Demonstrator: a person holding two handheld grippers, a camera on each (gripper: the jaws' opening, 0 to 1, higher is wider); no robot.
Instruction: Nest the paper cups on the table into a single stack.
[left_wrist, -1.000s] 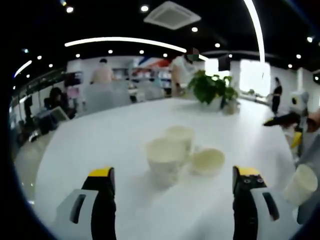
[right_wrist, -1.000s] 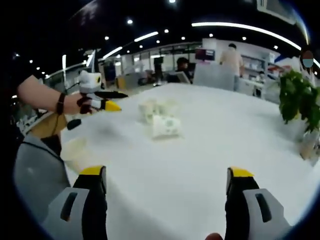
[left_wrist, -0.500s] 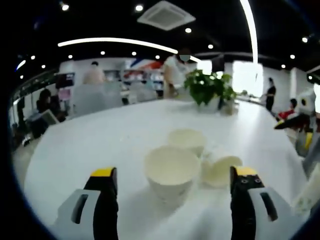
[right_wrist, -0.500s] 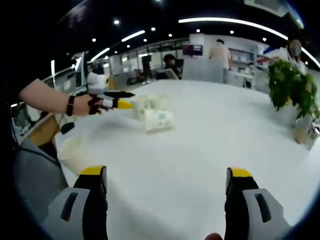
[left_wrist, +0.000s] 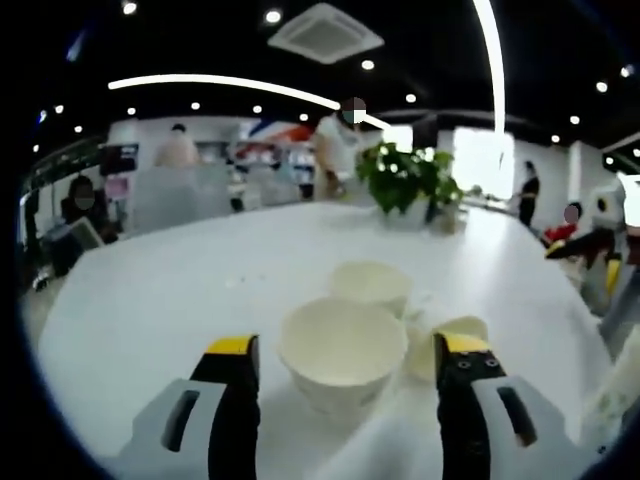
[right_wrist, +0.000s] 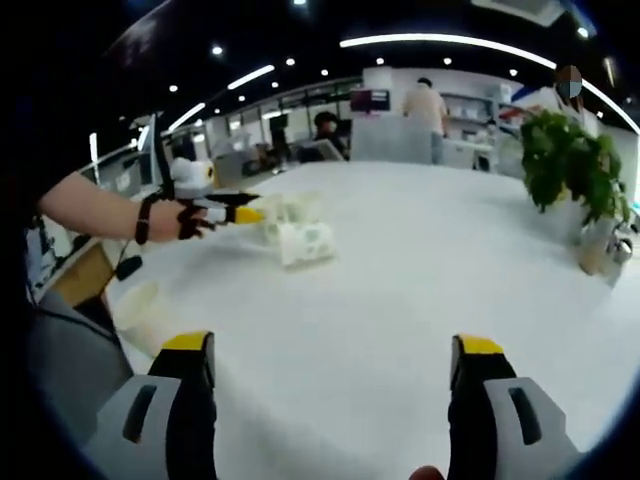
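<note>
Left gripper: your left gripper (left_wrist: 345, 350) has its black, yellow-tipped jaws spread apart, one on each side of the nearest cup; you cannot tell whether either jaw touches it. In the right gripper view you see this same gripper (right_wrist: 232, 212) held out over the table in your gloved hand (right_wrist: 185, 218), tips at the cluster of cups.
Right gripper: your right gripper (right_wrist: 335, 350) has its jaws wide apart with nothing between them, over bare tabletop, well apart from the cups.
Nearest cup: the upright cream paper cup (left_wrist: 342, 352) stands mouth up on the round white table (left_wrist: 180, 300), between your left jaws.
Second cup: another upright cream paper cup (left_wrist: 371, 287) stands just behind the first, close beside it.
Tipped cup: a cream paper cup lying on its side (left_wrist: 450, 340) rests just right of the nearest one, its mouth toward your camera. In the right gripper view a patterned white cup on its side (right_wrist: 306, 243) lies at the front of the cluster.
Edge cup: a pale paper cup (right_wrist: 142, 312) sits near the table edge by your body, well apart from the cluster.
Plant: a green leafy plant in a pot (left_wrist: 408, 182) stands at the far side of the table.
Background: people stand and sit among the desks beyond the table.
</note>
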